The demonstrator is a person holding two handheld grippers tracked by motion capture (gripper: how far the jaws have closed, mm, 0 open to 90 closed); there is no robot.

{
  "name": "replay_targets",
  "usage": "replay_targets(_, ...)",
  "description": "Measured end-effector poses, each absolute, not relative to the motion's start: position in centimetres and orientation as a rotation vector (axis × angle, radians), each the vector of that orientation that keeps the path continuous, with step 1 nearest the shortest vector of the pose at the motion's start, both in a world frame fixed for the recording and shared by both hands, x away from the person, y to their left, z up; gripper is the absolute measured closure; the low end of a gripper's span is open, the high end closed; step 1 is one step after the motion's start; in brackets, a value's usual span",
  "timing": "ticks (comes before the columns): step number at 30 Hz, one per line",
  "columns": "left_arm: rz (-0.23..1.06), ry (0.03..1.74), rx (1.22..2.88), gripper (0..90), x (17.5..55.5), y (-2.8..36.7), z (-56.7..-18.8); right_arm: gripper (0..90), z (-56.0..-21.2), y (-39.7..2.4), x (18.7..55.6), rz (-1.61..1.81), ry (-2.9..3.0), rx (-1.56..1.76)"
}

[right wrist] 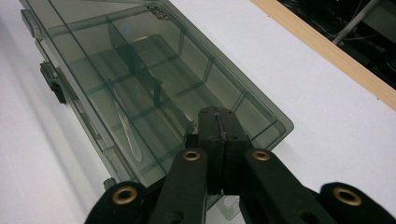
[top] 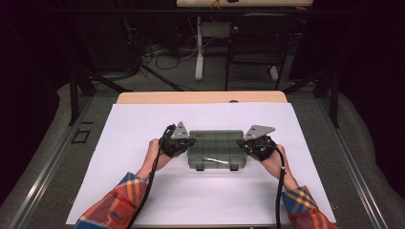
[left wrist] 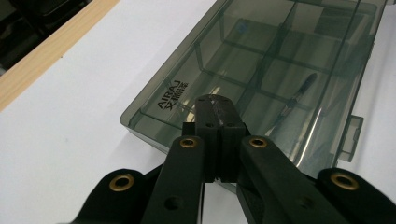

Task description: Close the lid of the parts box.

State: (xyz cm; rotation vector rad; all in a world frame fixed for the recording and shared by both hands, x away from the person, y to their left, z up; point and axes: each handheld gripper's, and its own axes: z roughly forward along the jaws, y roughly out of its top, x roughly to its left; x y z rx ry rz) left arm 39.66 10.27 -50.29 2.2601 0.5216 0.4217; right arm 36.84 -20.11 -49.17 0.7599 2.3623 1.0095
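Note:
A smoky see-through plastic compartment box lies shut on the white sheet, with its two latches toward the person. A slim metal tool rests inside, near the front. My left gripper is at the box's left end and is shut, its tips over the lid's edge by the printed brand mark. My right gripper is at the right end, also shut, its tips over that corner of the box. I cannot tell if either touches the lid. The tool shows through the lid in both gripper views.
The white sheet covers most of a wooden table whose far edge is bare. A front latch juts from the box. Beyond the table are a dark chair, a desk leg and cables on the floor.

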Motion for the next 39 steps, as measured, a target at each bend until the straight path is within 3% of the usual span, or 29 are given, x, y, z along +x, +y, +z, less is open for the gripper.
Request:
replay_targets(28,0.405,0.514,2.3,90.0,39.5,9.8,-51.5,90.0,-50.8,-19.5,37.3,0.92,2.453,0.762)
replay_targets(39,0.457,0.485,2.331,90.0,39.0,9.3,-51.8,90.0,-51.2,-19.6,37.5,0.914,2.478,0.789)
